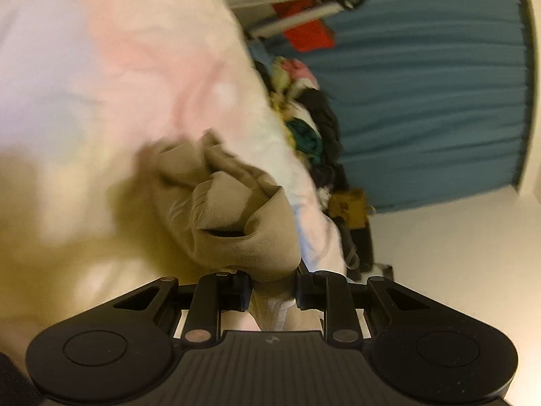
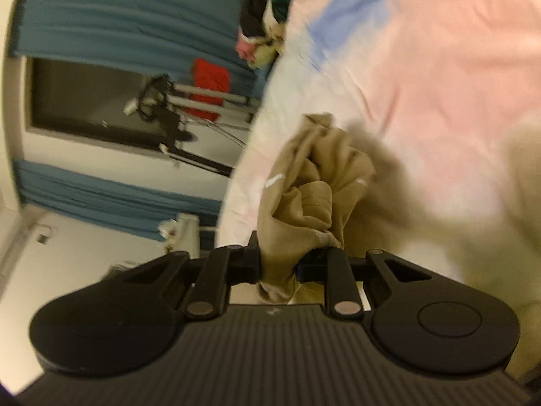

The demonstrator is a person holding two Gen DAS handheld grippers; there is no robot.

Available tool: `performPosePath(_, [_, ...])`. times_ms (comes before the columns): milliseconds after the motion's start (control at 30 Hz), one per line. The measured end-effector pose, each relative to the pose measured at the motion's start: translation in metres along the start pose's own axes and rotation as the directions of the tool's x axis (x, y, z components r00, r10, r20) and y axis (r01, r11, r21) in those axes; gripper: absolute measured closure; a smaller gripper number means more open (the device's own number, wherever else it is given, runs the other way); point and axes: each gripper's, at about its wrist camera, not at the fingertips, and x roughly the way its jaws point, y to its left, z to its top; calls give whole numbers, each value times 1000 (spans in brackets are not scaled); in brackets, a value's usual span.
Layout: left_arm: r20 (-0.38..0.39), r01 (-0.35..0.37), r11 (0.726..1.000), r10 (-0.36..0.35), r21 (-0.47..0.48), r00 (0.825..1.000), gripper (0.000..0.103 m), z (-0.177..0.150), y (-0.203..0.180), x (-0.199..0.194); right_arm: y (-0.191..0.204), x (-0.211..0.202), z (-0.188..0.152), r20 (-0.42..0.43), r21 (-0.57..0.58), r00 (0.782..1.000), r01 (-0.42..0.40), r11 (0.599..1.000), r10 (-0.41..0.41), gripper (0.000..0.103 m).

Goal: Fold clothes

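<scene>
Left gripper (image 1: 273, 284): 2 black fingers clenched on a bunched edge of the tan garment (image 1: 233, 209). Cloth fills the gap between the fingers; a short end hangs out behind them, toward the camera. Ahead of the fingertips the garment rises in thick crumpled folds, ribbed weave visible near the grip.

Right gripper (image 2: 279, 265): 2 fingers likewise clamped on the same tan garment (image 2: 314, 189), fabric pinched between them, a tail trailing back under the fingers. Ahead of the tips the cloth stands crumpled, with a small white mark on a fold to the left.

Beyond the garment in both views: a pale bed sheet (image 1: 101, 77) with pink and blue patches, blurred. Whether the garment's far end touches the sheet or hangs clear of it, cannot tell. Garment shadow falls on the sheet beside the folds.

Left view, right of the fingers and further off: a heap of mixed clothes (image 1: 311, 118) at the sheet's edge, a teal curtain (image 1: 432, 94) behind it, a red cloth (image 1: 304, 23) on a metal rack (image 1: 297, 20).

Right view, left of the fingers: teal curtain, dark window, same rack.
</scene>
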Motion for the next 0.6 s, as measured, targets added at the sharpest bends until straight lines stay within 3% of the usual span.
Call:
performPosePath(200, [-151,-36,997,47,71,987,78,8,-85,74,28,-35,68,97,5,995,14,1000,-15,82])
performPosePath(367, [-176,-99,969,140,225,974,80,14,-166,181,37,-22,162,173,-23,980,104,994,-98,82])
performPosePath(467, [-159,-44,960,90,277,983,80,12,-191,234,51,-5,222,262,-80,958,142,987,-117,82])
performPosePath(600, [-138,39,939,9,341,990,80,9,-220,302,65,2,277,415,-184,908,152,971,-64,82])
